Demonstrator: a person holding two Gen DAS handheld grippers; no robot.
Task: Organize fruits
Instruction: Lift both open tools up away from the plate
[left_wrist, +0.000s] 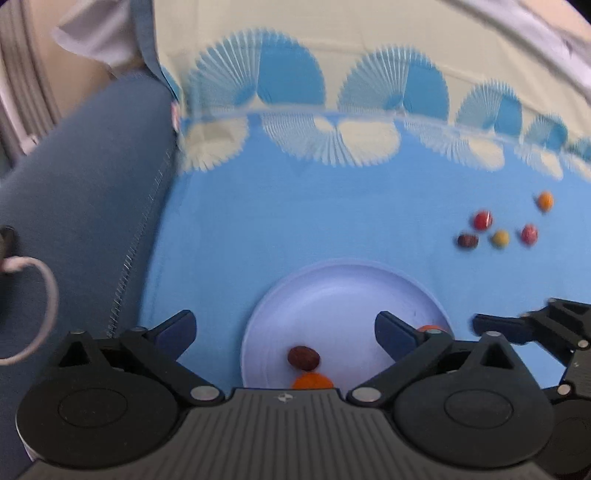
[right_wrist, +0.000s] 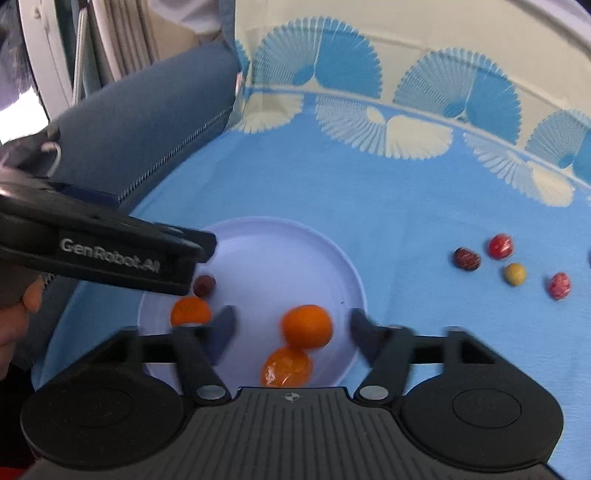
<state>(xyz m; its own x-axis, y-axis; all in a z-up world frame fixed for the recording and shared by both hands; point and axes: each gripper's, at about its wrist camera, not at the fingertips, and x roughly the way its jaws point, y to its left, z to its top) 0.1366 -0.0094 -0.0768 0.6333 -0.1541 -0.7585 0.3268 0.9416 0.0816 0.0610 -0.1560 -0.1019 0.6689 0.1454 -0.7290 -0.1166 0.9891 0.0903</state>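
Observation:
A pale lilac plate (left_wrist: 332, 288) (right_wrist: 295, 240) lies on the blue cloth. In the right wrist view it holds three orange fruits (right_wrist: 306, 326) (right_wrist: 286, 367) (right_wrist: 190, 312) and a dark brown fruit (right_wrist: 204, 285). My right gripper (right_wrist: 290, 332) is open over the plate, with the middle orange between its fingers but not gripped. My left gripper (left_wrist: 284, 330) is open and empty above the plate's near left part, over the dark fruit (left_wrist: 303, 357). Several small loose fruits lie to the right: red (right_wrist: 500, 246), dark (right_wrist: 467, 258), yellow (right_wrist: 515, 274), pink (right_wrist: 559, 285), orange (left_wrist: 545, 200).
The blue cloth (right_wrist: 406, 206) with a cream fan-pattern border covers the surface. A grey-blue cushion edge (left_wrist: 85, 177) runs along the left. The left gripper body (right_wrist: 96, 254) crosses the plate's left side in the right wrist view. A white cable loop (left_wrist: 44, 288) hangs at far left.

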